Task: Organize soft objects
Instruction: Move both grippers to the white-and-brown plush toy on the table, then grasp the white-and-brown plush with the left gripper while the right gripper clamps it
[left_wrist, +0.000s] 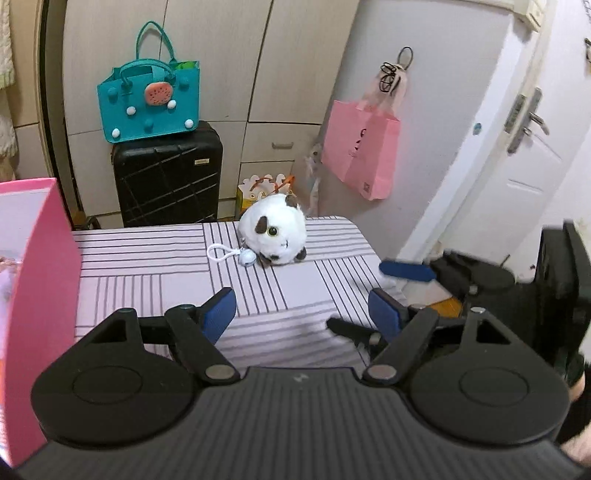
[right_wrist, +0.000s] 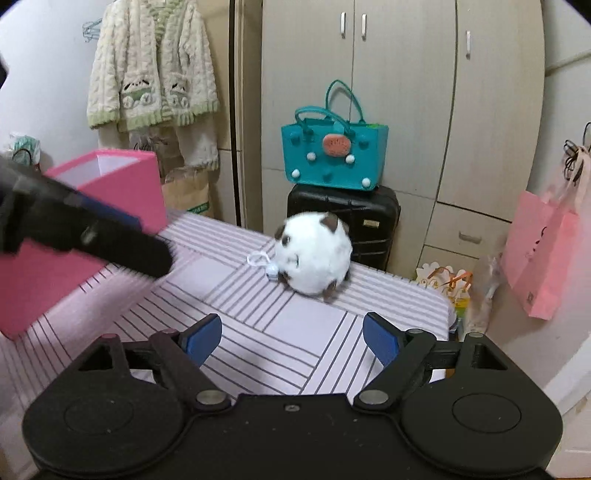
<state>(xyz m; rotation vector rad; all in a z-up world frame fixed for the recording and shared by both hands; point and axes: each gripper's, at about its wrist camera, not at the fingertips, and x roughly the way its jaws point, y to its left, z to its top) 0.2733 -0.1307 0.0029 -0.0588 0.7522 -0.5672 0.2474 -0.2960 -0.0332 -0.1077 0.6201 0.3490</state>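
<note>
A round white plush toy (left_wrist: 274, 230) with brown patches lies near the far edge of the striped table (left_wrist: 155, 266), with a white loop and small bell (left_wrist: 236, 254) beside it. It also shows in the right wrist view (right_wrist: 313, 254). My left gripper (left_wrist: 303, 314) is open and empty above the table, short of the toy. My right gripper (right_wrist: 291, 338) is open and empty, also short of the toy. A pink open box (left_wrist: 35, 295) stands at the table's left; it also shows in the right wrist view (right_wrist: 110, 192).
The right gripper appears at the right of the left wrist view (left_wrist: 410, 271); the left gripper crosses the right wrist view (right_wrist: 92, 229). Behind the table stand a black suitcase (left_wrist: 166, 181) with a teal bag (left_wrist: 151, 96) on top, a wardrobe, and a hanging pink bag (left_wrist: 360, 147).
</note>
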